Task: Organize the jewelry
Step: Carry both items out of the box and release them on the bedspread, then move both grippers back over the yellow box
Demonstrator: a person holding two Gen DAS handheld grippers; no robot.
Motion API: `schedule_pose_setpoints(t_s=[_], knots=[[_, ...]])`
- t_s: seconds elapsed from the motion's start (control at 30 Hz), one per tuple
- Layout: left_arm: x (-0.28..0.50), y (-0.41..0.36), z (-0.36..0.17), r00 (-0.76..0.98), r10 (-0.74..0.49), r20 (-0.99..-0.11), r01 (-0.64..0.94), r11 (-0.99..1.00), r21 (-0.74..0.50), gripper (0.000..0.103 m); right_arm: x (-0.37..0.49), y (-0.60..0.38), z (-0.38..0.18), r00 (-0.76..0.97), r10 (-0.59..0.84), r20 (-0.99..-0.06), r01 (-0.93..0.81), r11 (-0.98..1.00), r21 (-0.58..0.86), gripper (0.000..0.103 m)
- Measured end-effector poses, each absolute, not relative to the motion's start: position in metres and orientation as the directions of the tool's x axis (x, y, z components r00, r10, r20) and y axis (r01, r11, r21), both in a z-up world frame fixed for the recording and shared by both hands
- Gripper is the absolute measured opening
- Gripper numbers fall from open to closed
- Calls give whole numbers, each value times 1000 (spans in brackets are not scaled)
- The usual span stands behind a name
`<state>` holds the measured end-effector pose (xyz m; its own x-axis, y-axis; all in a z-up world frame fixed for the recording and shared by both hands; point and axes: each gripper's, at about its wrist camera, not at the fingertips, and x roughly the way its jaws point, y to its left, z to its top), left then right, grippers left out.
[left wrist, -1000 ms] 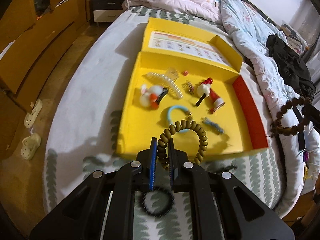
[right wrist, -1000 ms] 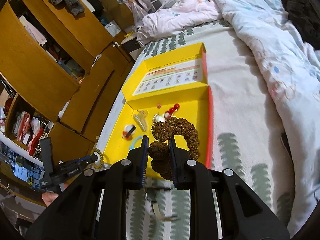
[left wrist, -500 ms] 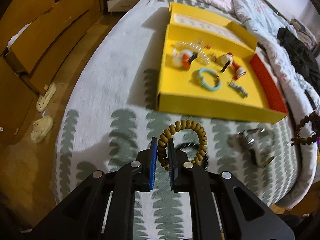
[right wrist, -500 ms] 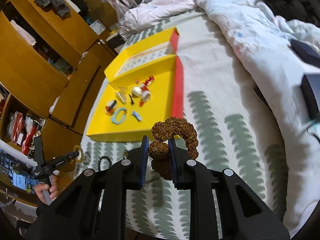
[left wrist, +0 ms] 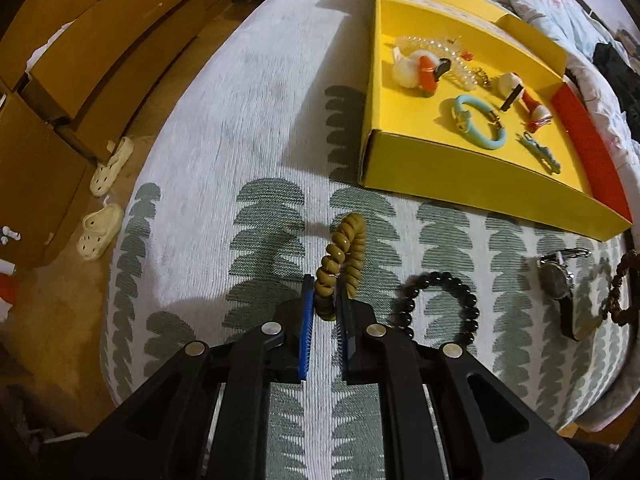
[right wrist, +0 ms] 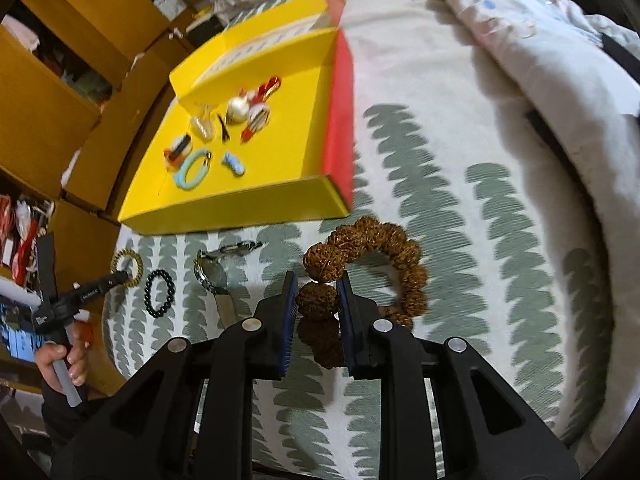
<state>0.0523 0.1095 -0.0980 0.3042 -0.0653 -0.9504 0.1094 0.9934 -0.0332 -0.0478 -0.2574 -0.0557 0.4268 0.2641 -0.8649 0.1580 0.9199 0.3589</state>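
My left gripper (left wrist: pixel 323 285) is shut on a tan spiral hair tie (left wrist: pixel 343 251), low over the leaf-patterned bedspread, in front of the yellow box (left wrist: pixel 460 182). My right gripper (right wrist: pixel 316 285) is shut on a brown knobbly bead bracelet (right wrist: pixel 372 246), in front of the box's near corner (right wrist: pixel 240 212). In the box lie a blue bracelet (left wrist: pixel 478 127), hair clips and small ornaments. A black bead bracelet (left wrist: pixel 438 308) and a wristwatch (left wrist: pixel 558 284) lie on the bedspread between the grippers. The left gripper and its hair tie also show in the right wrist view (right wrist: pixel 120 276).
The box's red side (right wrist: pixel 338 108) faces a rumpled duvet (right wrist: pixel 540 40). Wooden drawers (left wrist: pixel 92 60) and white slippers (left wrist: pixel 100 232) on the floor are left of the bed. The bed edge is close on the left.
Both grippers have pulled back from over the box and come down toward the bedspread in front of it, each still holding its piece. The hair tie now hangs edge-on.
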Motion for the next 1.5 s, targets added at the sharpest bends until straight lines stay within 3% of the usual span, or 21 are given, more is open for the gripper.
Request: schedule_pose_setpoints(t_s=[0.37,0.43,0.6,0.77,0.9,1.5], knots=[[59,103,-108,281,-63,-958,117,993,-31,11,-32,-235,-86,355,270,-895,143,930,338,22],[58,104,-105,283,-74,-956,117,992,-42,18,-31,-233,-85,361,272,-892,140,930,340,27],[52,102,-83,323,-111,-940,123,990,-74,49,-30,-230,-72,387,251,-887,135,936,324,35],[45,90,-60,358,-163,-919,154,981,-114,53,-33,-225,-53,438,248,-864,104,941,323,45],[45,82,-44,383,-209,-900,177,973,-151,60,-31,-215,-38,477,259,-840,70,941,330,45],[97,51,-37,386,-296,-874,219,950,-225,62,36,-186,-29,489,275,-828,-24,953,302,45]])
